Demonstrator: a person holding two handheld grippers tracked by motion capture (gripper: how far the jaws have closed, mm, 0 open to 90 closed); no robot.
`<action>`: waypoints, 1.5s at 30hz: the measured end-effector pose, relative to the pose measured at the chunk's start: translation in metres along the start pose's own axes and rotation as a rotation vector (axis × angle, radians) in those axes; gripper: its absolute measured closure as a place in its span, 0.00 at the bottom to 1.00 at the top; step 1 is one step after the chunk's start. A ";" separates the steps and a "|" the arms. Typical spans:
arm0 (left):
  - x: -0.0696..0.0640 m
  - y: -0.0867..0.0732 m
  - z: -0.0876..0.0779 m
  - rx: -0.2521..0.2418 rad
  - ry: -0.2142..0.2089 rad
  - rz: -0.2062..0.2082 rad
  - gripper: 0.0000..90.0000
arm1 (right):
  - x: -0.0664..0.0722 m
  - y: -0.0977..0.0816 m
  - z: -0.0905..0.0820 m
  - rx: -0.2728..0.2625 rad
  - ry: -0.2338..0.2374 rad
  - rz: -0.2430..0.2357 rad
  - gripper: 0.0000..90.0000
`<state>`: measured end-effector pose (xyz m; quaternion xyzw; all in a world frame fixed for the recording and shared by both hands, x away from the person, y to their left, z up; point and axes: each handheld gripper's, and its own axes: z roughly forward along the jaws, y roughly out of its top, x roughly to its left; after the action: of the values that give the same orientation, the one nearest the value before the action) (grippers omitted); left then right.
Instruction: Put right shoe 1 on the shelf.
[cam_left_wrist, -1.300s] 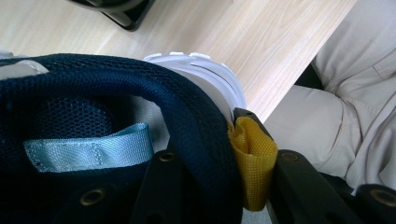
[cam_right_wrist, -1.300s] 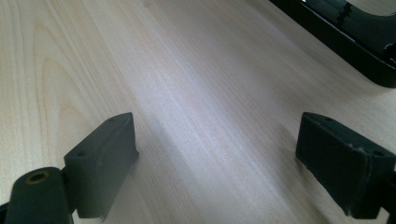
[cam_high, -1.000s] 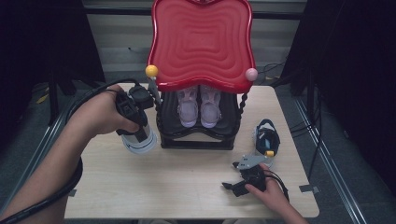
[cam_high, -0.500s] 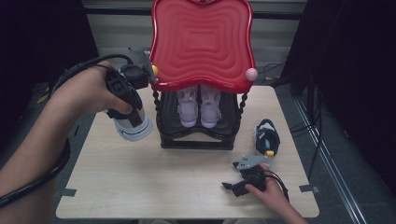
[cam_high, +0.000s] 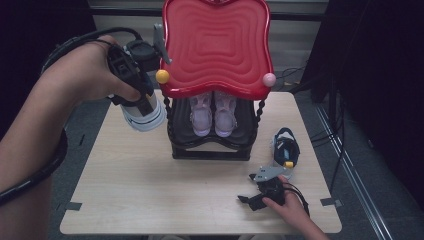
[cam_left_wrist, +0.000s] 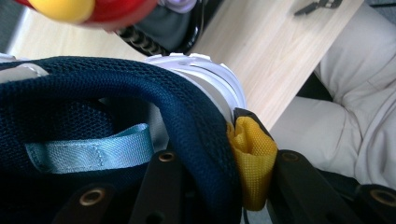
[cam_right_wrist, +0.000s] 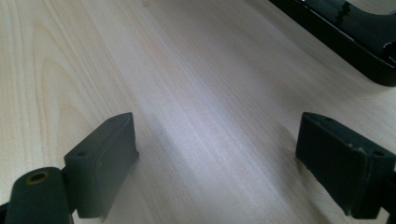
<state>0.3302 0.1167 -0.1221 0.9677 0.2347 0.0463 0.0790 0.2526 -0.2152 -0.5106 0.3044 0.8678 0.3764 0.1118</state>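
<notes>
A navy and white shoe (cam_high: 145, 116) hangs in the air left of the red-topped black rack (cam_high: 216, 45), below its yellow knob (cam_high: 162, 76). My left gripper (cam_high: 141, 102) is shut on the shoe's heel collar. In the left gripper view the navy collar (cam_left_wrist: 140, 93) and a yellow tab (cam_left_wrist: 252, 158) sit between the black jaws of the left gripper (cam_left_wrist: 224, 186). A pair of pink shoes (cam_high: 214, 114) stands on the rack's lower shelf. The matching navy shoe (cam_high: 286, 150) lies on the table, right of the rack. Near the front right edge, my right gripper (cam_high: 250, 200) (cam_right_wrist: 219, 158) rests open on bare wood.
The wooden table (cam_high: 150, 200) has free room in front of the rack and at the left. The rack's black base (cam_right_wrist: 345, 32) lies ahead of the right gripper. A cable (cam_high: 35, 175) trails from the left gripper past the forearm. Dark curtains flank the table.
My left hand has lifted the navy shoe straight up, from just above the table to beside the rack's red top. The right gripper has stayed still.
</notes>
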 end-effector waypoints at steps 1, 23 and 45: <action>0.000 0.001 -0.003 -0.006 0.013 0.010 0.82 | 0.000 0.000 0.000 0.000 0.000 0.000 0.13; -0.013 0.059 -0.026 -0.096 0.238 0.251 0.82 | 0.000 0.000 0.000 -0.001 -0.001 0.001 0.13; -0.013 0.120 0.003 -0.072 0.307 0.380 0.82 | 0.000 0.000 0.000 0.000 -0.001 0.001 0.13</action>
<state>0.3727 0.0052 -0.1051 0.9726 0.0559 0.2154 0.0668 0.2523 -0.2152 -0.5106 0.3052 0.8675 0.3765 0.1121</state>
